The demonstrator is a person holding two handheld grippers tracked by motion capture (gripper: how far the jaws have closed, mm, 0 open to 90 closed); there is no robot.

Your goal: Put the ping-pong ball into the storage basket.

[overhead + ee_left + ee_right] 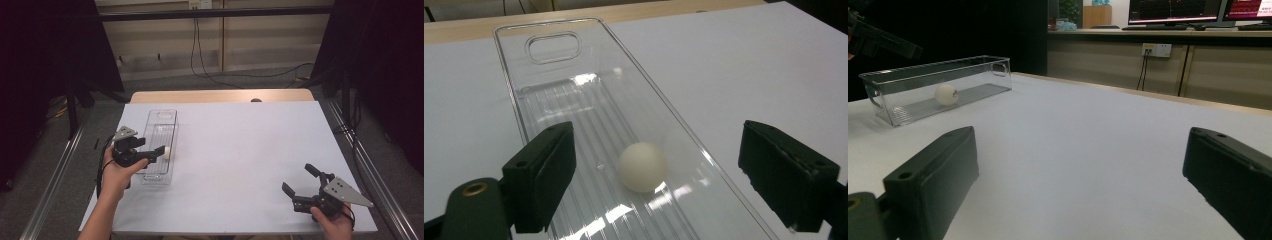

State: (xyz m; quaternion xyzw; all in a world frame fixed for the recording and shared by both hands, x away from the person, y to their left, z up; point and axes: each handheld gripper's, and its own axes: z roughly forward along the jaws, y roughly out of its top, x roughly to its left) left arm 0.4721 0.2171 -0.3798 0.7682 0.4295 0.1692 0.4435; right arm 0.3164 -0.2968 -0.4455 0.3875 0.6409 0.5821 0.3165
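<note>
A small white ball point(642, 166) lies on the ribbed floor of a long clear plastic bin point(549, 47), close against the bin's wall on the side facing the middle of the table. The left gripper point(159, 152) hangs just above the bin with its jaws spread wide and empty; in the left gripper view the ball sits below and between the two jaws, touching neither. The bin rests on a white table point(240, 150), its handle cut-out at the end farthest from the left gripper. The right gripper point(300, 179) is well apart, low over the bare tabletop, jaws likewise parted and holding nothing; from it, the bin and ball lie far ahead to the left.
</note>
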